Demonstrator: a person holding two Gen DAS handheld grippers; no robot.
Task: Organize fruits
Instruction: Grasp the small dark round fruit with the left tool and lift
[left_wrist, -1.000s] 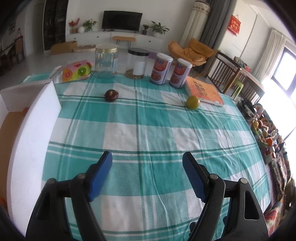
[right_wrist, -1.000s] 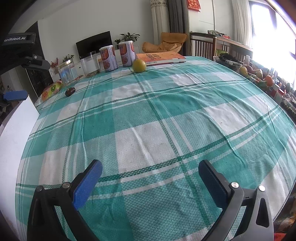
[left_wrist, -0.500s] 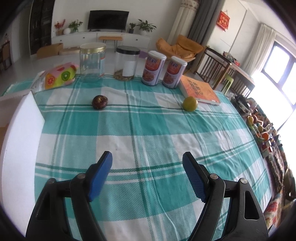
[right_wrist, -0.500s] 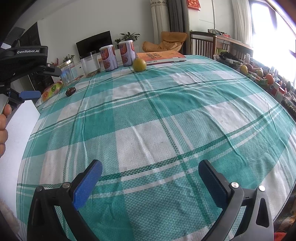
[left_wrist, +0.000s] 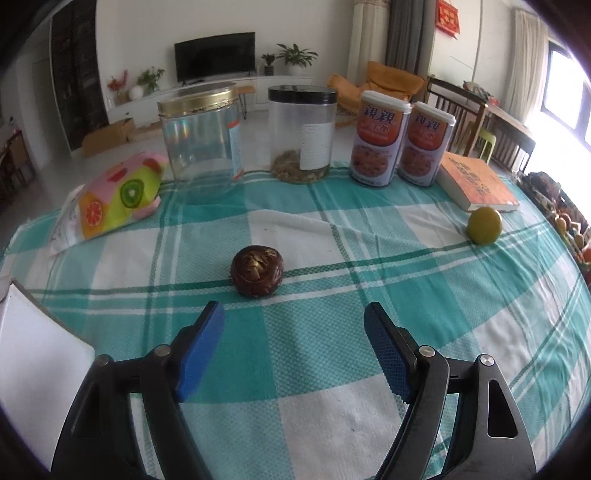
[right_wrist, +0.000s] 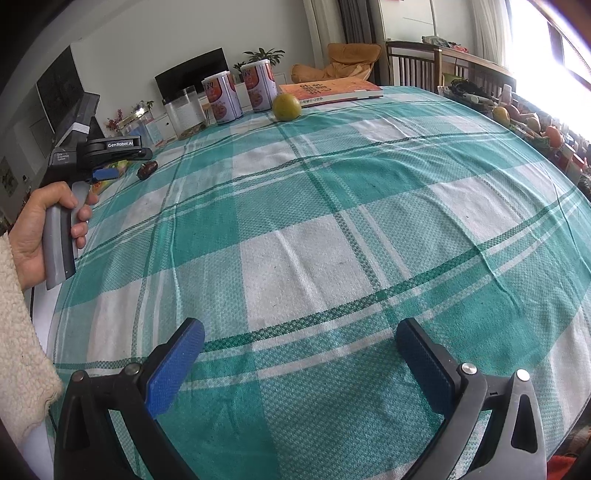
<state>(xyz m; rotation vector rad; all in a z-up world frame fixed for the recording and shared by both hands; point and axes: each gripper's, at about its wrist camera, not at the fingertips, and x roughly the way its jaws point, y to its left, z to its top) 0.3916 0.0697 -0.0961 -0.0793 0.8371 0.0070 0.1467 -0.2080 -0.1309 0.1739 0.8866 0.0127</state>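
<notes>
Worktop (left_wrist: 314, 369), teal-and-white checked cloth: one dark brown round fruit with a tan dried crown (left_wrist: 257, 270), lying just ahead of my left jaws (left_wrist: 293, 343), slightly left of their centre line, untouched. One yellow-green round citrus (left_wrist: 484, 225), far right, just beside an orange paperback book (left_wrist: 476, 182). Left jaws: spread, empty. Right jaws (right_wrist: 300, 354): spread, empty, hanging over bare cloth well apart from both fruits. Step in hand, as I judge it: approach to the brown fruit. Next move calls for advancing and lowering until the pads straddle it, then closing gently.
</notes>
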